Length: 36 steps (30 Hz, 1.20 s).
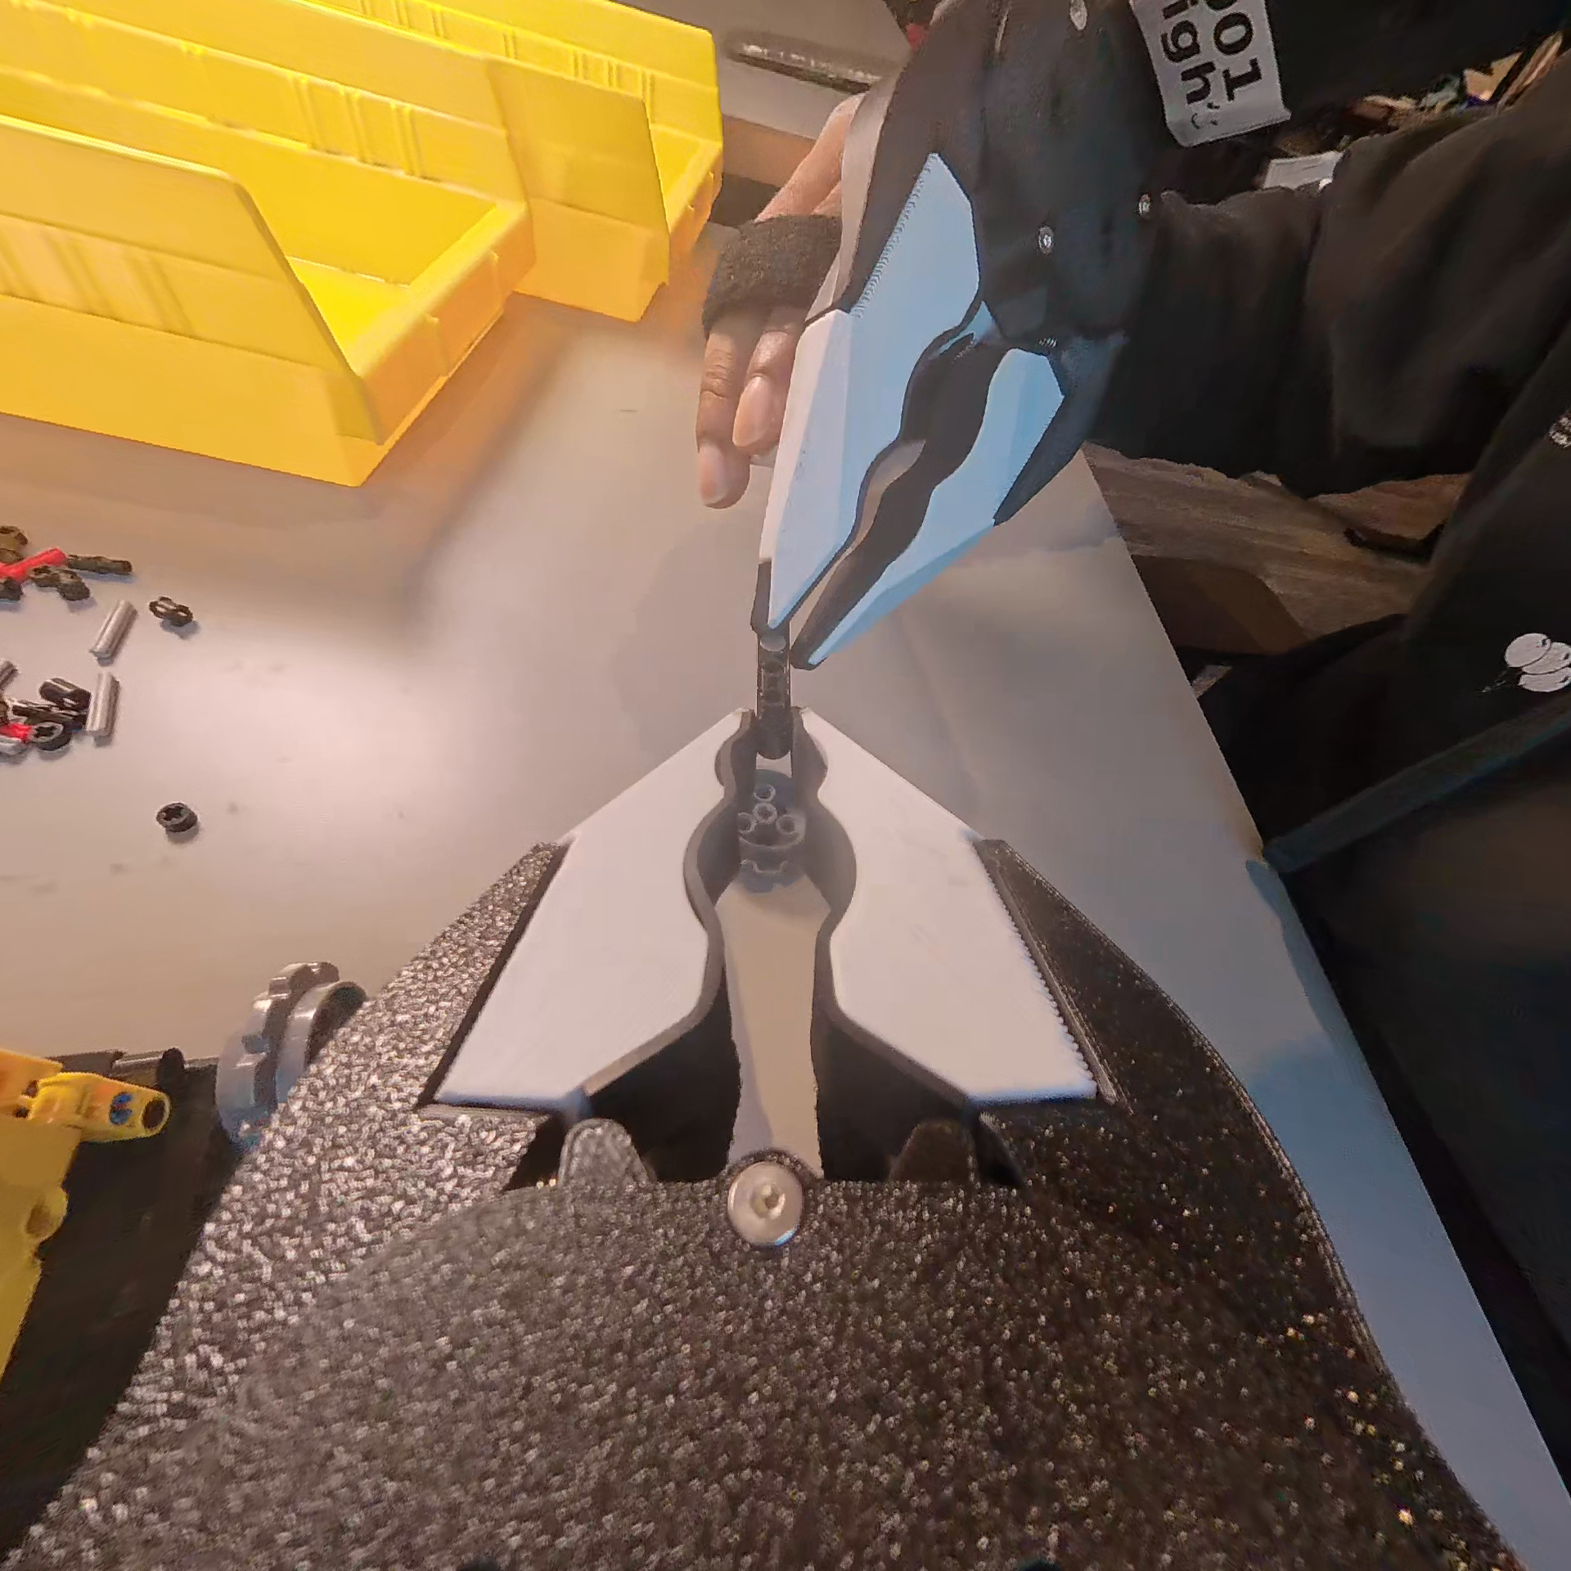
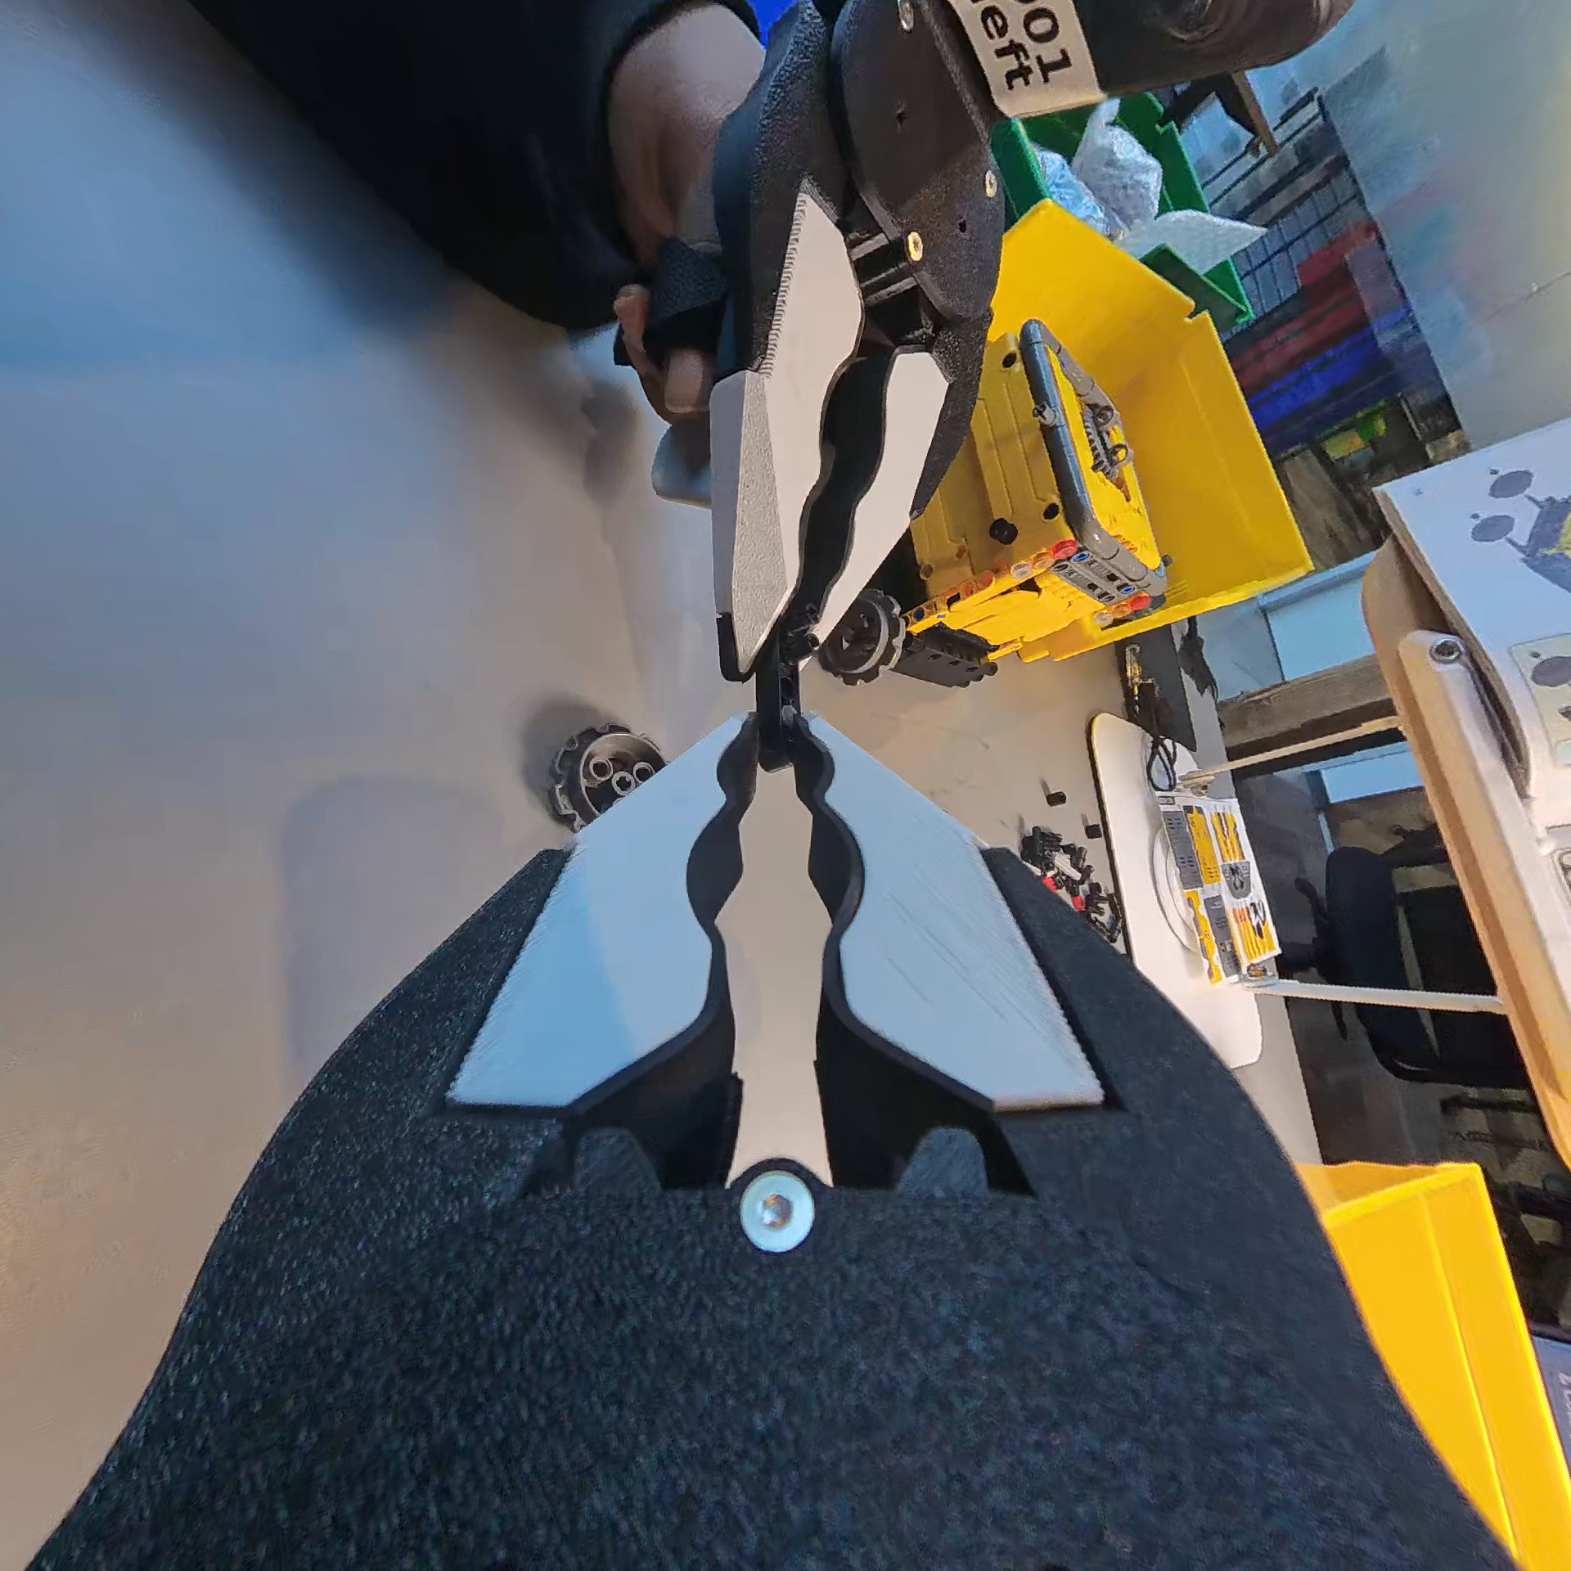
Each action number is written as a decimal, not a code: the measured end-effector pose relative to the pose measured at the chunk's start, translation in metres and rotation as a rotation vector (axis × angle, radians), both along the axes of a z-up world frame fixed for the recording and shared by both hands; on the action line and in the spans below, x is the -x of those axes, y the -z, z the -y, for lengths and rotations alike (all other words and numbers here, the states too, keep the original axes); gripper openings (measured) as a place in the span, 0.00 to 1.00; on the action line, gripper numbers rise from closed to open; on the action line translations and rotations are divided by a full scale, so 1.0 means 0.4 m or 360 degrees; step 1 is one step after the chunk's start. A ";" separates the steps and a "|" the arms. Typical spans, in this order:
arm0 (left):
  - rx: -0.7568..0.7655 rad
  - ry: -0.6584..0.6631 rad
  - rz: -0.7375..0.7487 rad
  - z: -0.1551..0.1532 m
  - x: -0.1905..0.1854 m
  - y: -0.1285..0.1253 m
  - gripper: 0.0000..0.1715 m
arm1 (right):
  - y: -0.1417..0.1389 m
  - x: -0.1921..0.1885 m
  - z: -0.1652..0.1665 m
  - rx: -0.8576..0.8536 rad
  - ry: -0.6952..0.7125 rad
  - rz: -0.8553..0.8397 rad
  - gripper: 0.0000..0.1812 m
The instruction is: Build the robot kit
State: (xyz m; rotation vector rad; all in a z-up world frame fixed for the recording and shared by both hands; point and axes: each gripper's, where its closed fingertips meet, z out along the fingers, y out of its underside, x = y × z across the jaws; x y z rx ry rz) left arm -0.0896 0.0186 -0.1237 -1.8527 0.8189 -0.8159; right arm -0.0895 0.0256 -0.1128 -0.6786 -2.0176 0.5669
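Observation:
A short black beam with holes (image 1: 775, 689) is held in the air between the two grippers. My left gripper (image 1: 774, 733) is shut on its lower end. My right gripper (image 1: 778, 648) reaches in from the upper right, shut on the other end. In the right wrist view my right gripper (image 2: 778, 733) pinches the beam (image 2: 778, 693) and the left gripper (image 2: 775, 656) comes down from above. A dark grey round hub with holes (image 1: 765, 829) shows in the gap between my left fingers; I cannot tell if it is gripped. A similar hub (image 2: 604, 774) lies on the table.
Yellow bins (image 1: 340, 212) stand at the back left, with loose small parts (image 1: 59, 663) in front of them. A yellow brick model (image 2: 1037, 527) with a grey toothed wheel (image 1: 280, 1037) stands by a yellow bin (image 2: 1190, 425). A booklet (image 2: 1216, 884) lies nearby. The table edge (image 1: 1190, 680) runs along the right. The grippers are tip to tip, or close to it. The left tips stand about 5 cm off the similar hub (image 2: 604, 774).

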 end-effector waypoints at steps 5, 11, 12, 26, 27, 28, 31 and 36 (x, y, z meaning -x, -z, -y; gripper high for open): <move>0.0045 0.0028 -0.0020 0.002 -0.006 0.017 0.03 | 0.019 -0.006 0.002 -0.0106 -0.0030 0.0060 0.04; 0.0073 0.0062 -0.0058 0.008 -0.011 0.034 0.03 | 0.036 -0.011 0.008 -0.0203 -0.0081 0.0092 0.04; 0.0081 0.0067 -0.0080 0.010 -0.010 0.041 0.03 | 0.043 -0.011 0.010 -0.0215 -0.0086 0.0104 0.04; 0.0070 0.0088 -0.0303 0.011 -0.006 0.093 0.03 | 0.097 -0.009 0.011 -0.0430 -0.0084 0.0151 0.04; 0.0061 0.0087 -0.0318 0.011 -0.006 0.095 0.03 | 0.098 -0.009 0.011 -0.0435 -0.0087 0.0153 0.04; 0.0053 0.0085 -0.0332 0.011 -0.006 0.097 0.03 | 0.099 -0.010 0.011 -0.0438 -0.0087 0.0157 0.04; 0.0048 0.0086 -0.0367 0.012 -0.006 0.100 0.03 | 0.100 -0.010 0.012 -0.0444 -0.0094 0.0162 0.04; 0.0031 0.0084 -0.0414 0.013 -0.006 0.103 0.03 | 0.101 -0.011 0.013 -0.0457 -0.0099 0.0167 0.04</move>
